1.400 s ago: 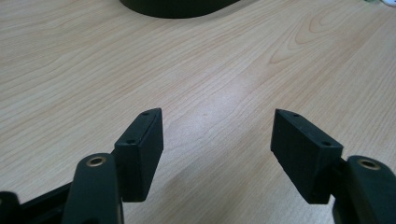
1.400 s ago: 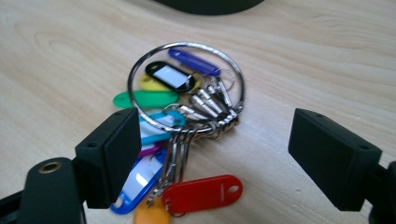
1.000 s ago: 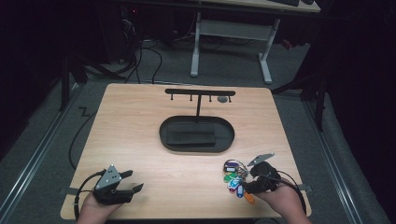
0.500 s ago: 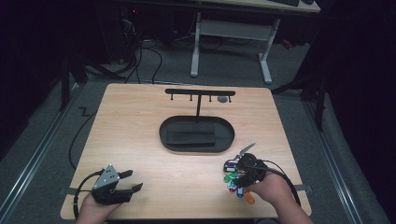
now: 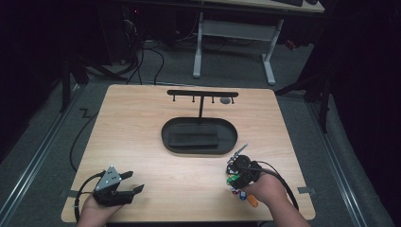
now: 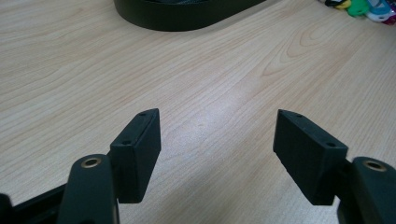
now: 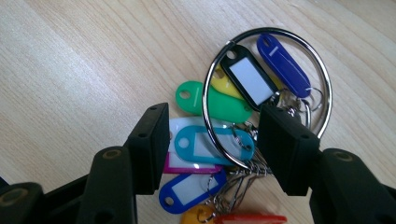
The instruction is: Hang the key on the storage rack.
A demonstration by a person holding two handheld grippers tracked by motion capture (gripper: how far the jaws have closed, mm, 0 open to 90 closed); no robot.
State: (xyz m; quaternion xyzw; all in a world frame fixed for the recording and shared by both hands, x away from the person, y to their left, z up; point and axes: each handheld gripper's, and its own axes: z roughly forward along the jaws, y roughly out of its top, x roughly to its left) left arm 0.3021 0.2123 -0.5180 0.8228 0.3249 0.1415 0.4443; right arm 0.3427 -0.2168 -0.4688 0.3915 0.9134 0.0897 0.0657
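Note:
A bunch of coloured key tags (image 7: 219, 105) on a large metal ring (image 7: 275, 29) lies flat on the wooden table. My right gripper (image 7: 212, 144) hangs open just above it, one jaw on each side of the tags and the ring's near arc. From above, the right gripper (image 5: 236, 176) covers part of the bunch (image 5: 245, 195) near the front right edge. A black stand with a hook bar (image 5: 203, 93) rises from an oval base (image 5: 172, 142) mid-table. My left gripper (image 5: 134, 182) rests open at the front left with nothing between its jaws (image 6: 217, 140).
The table top (image 5: 142, 123) is bare wood between the oval base and both hands. A small dark item (image 5: 226, 100) hangs at the right end of the hook bar. Cables trail from both grippers. A white desk frame (image 5: 231, 33) stands beyond the table.
My right gripper has moved left and come down over the key bunch, so its jaws now straddle the tags. The left gripper has stayed put.

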